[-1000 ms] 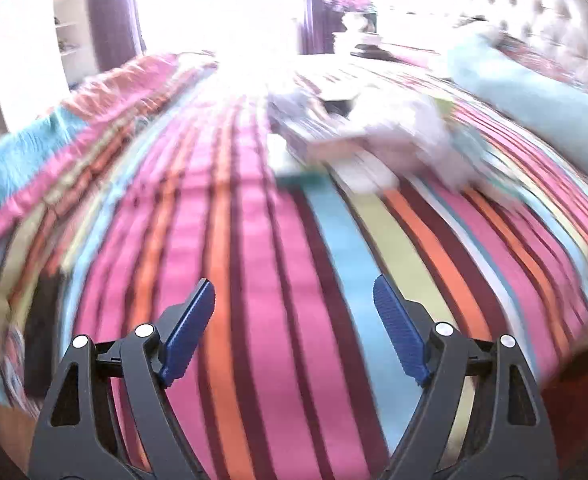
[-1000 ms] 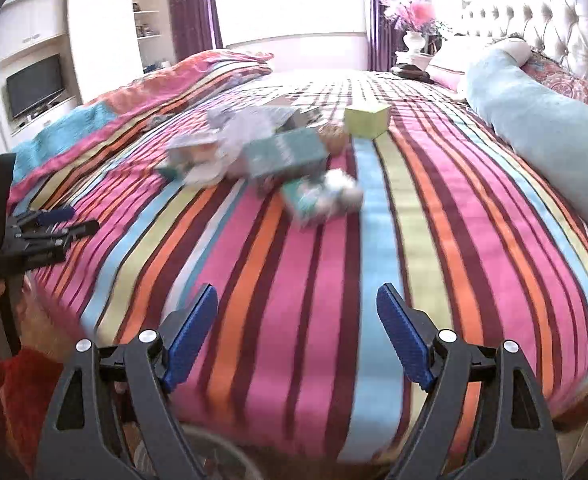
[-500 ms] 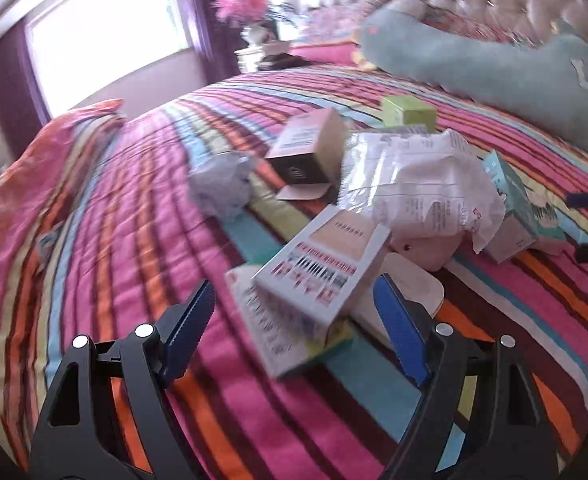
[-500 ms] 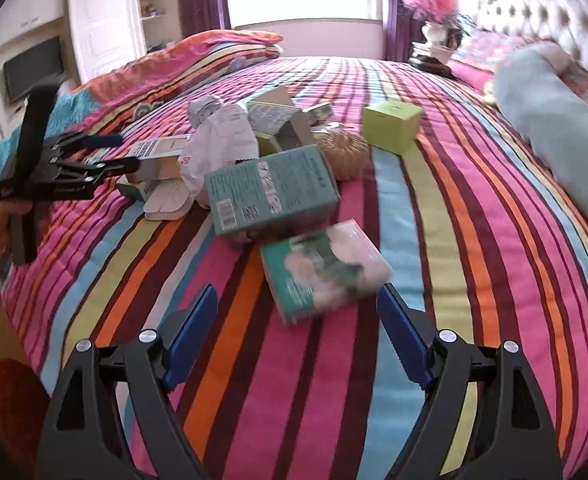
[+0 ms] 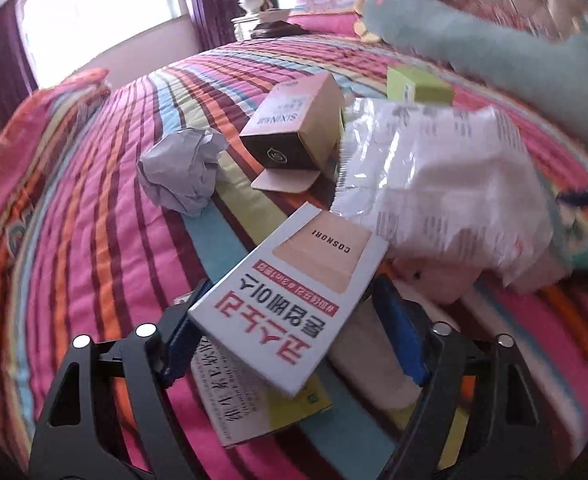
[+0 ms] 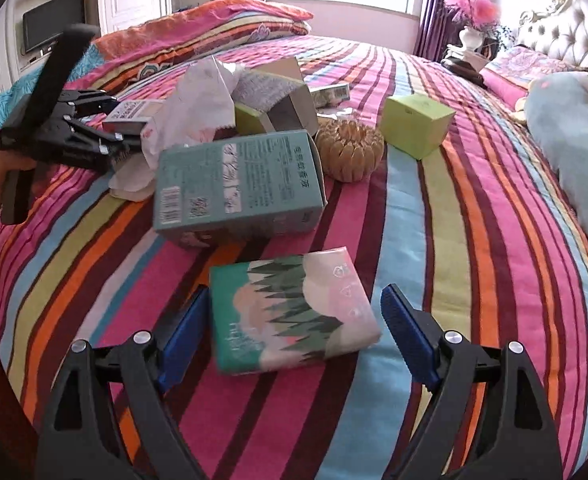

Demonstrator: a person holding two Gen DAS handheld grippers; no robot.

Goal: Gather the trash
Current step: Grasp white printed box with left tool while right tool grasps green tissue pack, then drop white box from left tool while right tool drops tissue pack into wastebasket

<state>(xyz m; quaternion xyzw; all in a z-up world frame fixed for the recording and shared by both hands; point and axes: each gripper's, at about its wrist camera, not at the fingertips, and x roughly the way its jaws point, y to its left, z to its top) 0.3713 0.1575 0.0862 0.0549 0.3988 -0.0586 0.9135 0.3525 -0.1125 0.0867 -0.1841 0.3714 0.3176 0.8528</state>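
Note:
Trash lies piled on a striped bedspread [image 6: 474,240]. My left gripper [image 5: 294,332] is open, its fingers either side of a white box with red print [image 5: 289,292], not closed on it. Beyond lie crumpled grey paper [image 5: 181,168], a tan box [image 5: 294,128], a white plastic bag [image 5: 446,184] and a green box [image 5: 418,84]. My right gripper [image 6: 294,332] is open around a tissue pack with a forest print [image 6: 289,312]. Behind it are a teal box [image 6: 237,188], a round tan object [image 6: 350,152] and the green box [image 6: 416,124]. The left gripper also shows in the right wrist view [image 6: 105,136].
A long teal plush pillow [image 6: 574,140] lies along the bed's right side by the tufted headboard [image 6: 566,36]. A folded colourful quilt [image 6: 213,24] sits at the far side. A nightstand with a vase of pink flowers [image 6: 470,12] stands beyond. A flat booklet [image 5: 245,400] lies under the white box.
Both grippers have moved forward over the bed into the pile. The white box now sits between the left fingers and the tissue pack between the right fingers. Both stay open.

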